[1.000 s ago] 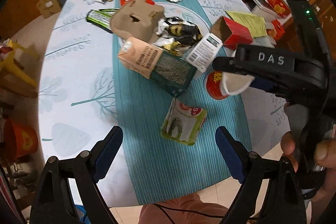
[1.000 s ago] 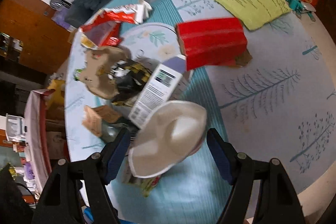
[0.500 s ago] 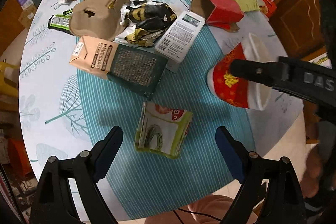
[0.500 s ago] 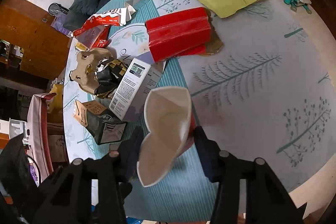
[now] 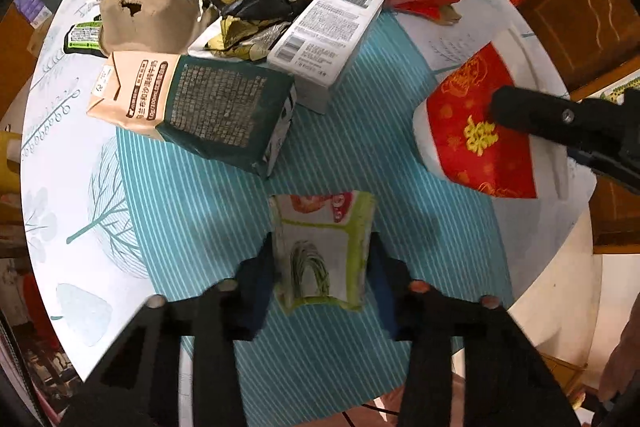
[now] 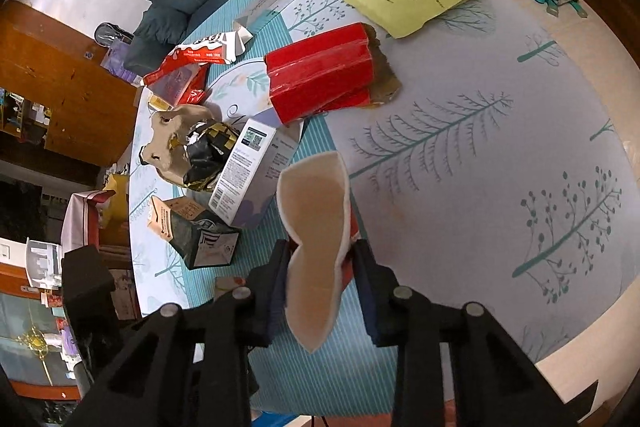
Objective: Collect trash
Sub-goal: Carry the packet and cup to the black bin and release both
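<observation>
- Closing just now, the left gripper pinches a green-edged packet near the desk edge.
- Right gripper, jaws also narrowing, crushes a red paper cup over open cloth.

Both tools point steeply downward, the left tool and right tool having just been closing.
</observation>
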`<state>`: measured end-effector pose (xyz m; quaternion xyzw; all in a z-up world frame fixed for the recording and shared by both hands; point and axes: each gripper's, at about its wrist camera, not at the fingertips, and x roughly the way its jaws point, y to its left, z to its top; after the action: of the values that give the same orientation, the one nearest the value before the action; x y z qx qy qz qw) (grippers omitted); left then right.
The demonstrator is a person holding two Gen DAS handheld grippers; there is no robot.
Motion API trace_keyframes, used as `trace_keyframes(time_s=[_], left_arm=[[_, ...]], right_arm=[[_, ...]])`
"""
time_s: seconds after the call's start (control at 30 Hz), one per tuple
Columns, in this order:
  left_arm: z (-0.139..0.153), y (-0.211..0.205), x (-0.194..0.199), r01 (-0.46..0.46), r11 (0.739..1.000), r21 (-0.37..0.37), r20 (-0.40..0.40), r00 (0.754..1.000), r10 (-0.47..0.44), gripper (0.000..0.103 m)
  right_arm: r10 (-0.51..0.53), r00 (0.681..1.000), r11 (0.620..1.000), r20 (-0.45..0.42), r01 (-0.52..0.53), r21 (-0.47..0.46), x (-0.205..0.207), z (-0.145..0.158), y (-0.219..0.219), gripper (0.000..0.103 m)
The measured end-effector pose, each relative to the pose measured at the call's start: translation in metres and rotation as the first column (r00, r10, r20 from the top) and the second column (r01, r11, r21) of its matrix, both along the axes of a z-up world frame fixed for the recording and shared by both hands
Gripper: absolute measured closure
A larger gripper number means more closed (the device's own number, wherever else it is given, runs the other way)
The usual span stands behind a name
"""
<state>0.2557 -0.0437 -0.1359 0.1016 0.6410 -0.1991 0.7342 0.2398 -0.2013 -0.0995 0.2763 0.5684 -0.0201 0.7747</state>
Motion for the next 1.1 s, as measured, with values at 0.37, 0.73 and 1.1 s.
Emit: trace_keyframes(time_s=[0.37,0.73,1.1], left_arm=[[0.04,0.012,-0.016,-0.01,0.999,-0.032,0.101,0.995,0.013,0.09],[0.117,0.029,-0.092,-0.107,0.992,-0.073,0.253,0.96,0.122,0.09],[0.12,0.007,-0.239,-0.38,0.899,-0.219,0.211,0.881,0.424,0.09]], right_arm=[[0.006,1.0,1.0,0.023,-0.006,-0.008,-0.021,0.012,0.008,0.079],[0.188,0.976,0.982,0.106,-0.185,-0.037,-0.078,0.059,0.012,0.079],[0.476,0.868,0.879,0.141,-0.473,-0.056,-0.183,0.065,-0.02,0.079]])
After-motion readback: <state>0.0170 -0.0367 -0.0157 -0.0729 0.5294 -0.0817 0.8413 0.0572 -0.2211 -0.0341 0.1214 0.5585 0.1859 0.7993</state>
